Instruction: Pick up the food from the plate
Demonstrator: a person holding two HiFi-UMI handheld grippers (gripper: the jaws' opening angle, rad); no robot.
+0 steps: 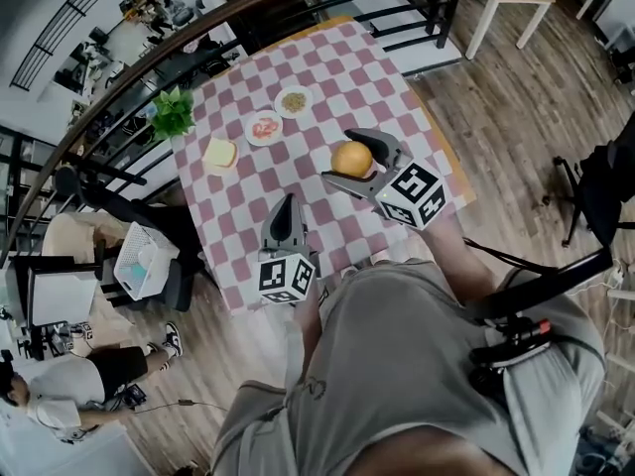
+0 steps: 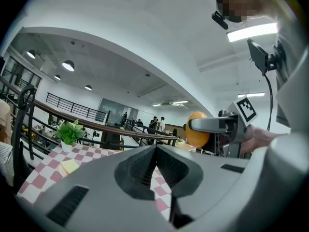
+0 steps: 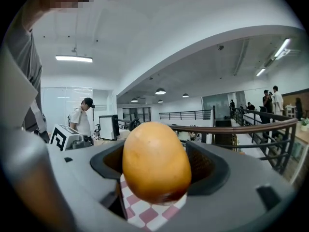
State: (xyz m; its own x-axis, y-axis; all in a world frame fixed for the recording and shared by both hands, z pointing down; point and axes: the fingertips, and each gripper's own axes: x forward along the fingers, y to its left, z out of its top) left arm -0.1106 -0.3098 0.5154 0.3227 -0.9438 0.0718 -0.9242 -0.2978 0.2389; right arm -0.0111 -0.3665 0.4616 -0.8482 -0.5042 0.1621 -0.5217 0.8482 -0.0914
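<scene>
My right gripper (image 1: 349,163) is shut on a golden round bun (image 1: 351,158), held up above the pink checked table (image 1: 337,67). In the right gripper view the bun (image 3: 155,162) fills the space between the jaws. My left gripper (image 1: 286,210) is shut with nothing in it, hanging over the table's near edge. The left gripper view has the bun (image 2: 197,129) at the right, in the other gripper. On the table lie a slice of bread (image 1: 219,152), a plate of tomato slices (image 1: 264,127) and a plate of pale filling (image 1: 294,101).
A small green plant (image 1: 173,113) stands at the table's left corner. A curved dark railing (image 1: 119,77) runs behind the table. A black chair with a white basket (image 1: 144,259) is to the left. A person (image 1: 74,383) crouches at lower left.
</scene>
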